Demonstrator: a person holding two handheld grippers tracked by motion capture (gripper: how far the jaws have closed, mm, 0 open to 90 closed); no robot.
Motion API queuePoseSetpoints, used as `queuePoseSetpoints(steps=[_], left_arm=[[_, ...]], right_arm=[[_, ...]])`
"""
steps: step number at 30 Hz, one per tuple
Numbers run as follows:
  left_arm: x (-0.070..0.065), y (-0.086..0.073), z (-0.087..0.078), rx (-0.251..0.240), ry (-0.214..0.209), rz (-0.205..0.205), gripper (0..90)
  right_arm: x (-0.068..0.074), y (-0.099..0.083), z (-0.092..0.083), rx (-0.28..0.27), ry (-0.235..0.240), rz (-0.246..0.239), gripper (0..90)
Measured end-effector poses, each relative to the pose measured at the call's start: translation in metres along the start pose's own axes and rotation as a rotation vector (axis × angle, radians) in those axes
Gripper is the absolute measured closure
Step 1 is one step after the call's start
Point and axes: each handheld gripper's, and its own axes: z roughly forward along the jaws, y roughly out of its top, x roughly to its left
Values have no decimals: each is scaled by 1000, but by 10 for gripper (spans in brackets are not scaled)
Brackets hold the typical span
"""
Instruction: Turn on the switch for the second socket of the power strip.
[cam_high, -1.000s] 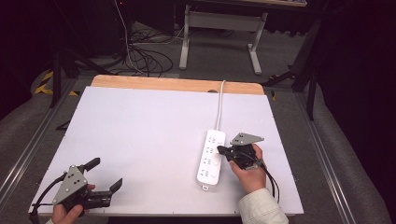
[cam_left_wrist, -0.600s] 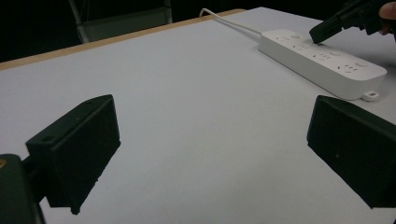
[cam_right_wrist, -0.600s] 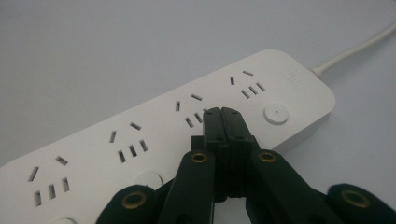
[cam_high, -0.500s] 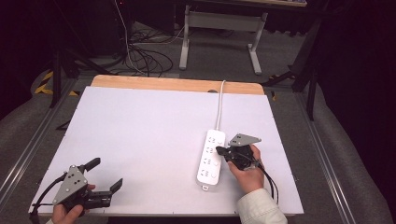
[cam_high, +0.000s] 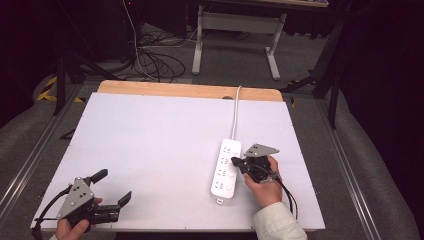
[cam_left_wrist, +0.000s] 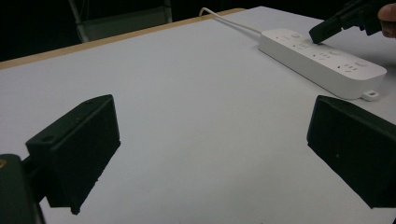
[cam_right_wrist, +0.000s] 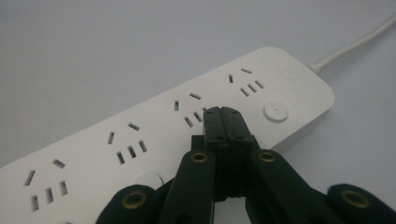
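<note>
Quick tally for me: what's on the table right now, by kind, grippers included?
Power strip, white, with cord: 1
Grippers: 2, the left gripper with jaws open, the right gripper with jaws shut, tips over the strip's top
Total: 3

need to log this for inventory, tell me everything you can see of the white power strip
The power strip is a long white bar of smooth, plastic-looking material with rounded corners. It lies flat on the white table, right of centre, lengthwise toward the far edge. Its top carries four socket groups, each with a round white button beside it. A white cable leaves its far end toward the table's wooden edge; a small tab sticks out at the near end. The shut right gripper rests its tips on the top, by the second socket group from the cable end.
</note>
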Motion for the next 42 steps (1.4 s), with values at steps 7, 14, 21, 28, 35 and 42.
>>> queuePoseSetpoints(steps=[7, 14, 21, 28, 35, 42], left_arm=[[0, 0, 0, 1, 3, 1, 31], [0, 0, 0, 3, 3, -1, 31], [0, 0, 1, 4, 6, -2, 31], [0, 0, 1, 4, 8, 0, 31], [0, 0, 0, 6, 7, 6, 31], [-1, 0, 1, 6, 5, 0, 31]], right_arm=[[1, 0, 1, 7, -9, -9, 900], [1, 0, 1, 11, -11, -1, 900], [2, 0, 2, 16, -17, -2, 900], [3, 2, 2, 30, -23, -2, 900], [4, 2, 2, 32, -25, -1, 900], [3, 1, 2, 34, -26, 7, 900]])
